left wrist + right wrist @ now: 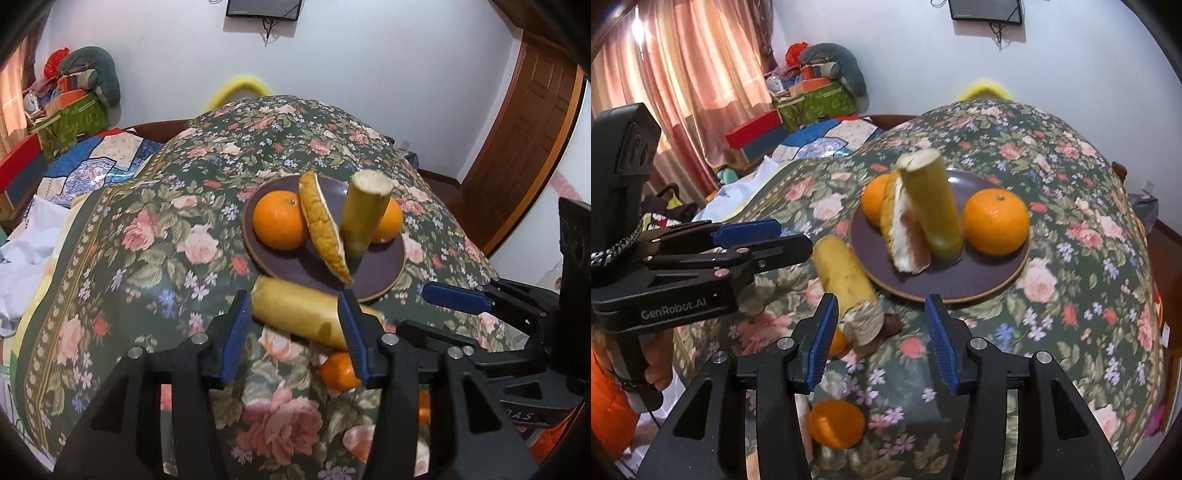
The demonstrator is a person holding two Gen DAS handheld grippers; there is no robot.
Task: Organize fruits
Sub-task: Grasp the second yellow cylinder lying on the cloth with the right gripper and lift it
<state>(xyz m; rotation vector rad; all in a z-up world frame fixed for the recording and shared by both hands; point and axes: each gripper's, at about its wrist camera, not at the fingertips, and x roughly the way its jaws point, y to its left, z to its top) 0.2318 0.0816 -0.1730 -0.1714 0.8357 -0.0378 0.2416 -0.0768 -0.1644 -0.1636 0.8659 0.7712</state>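
Surfaces you're working over: cloth, glazed plate, plastic pads.
Your tablecloth looks printed floral cloth, faintly sheened; plate glossy smooth; at its 3 o'clock, orange shiny, dimpled; gripper pads ribbed blue plastic.

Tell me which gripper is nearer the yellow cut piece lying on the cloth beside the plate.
Left. The left gripper straddles the yellow piece, jaws open. The right gripper hangs further right, piece just outside its left finger.
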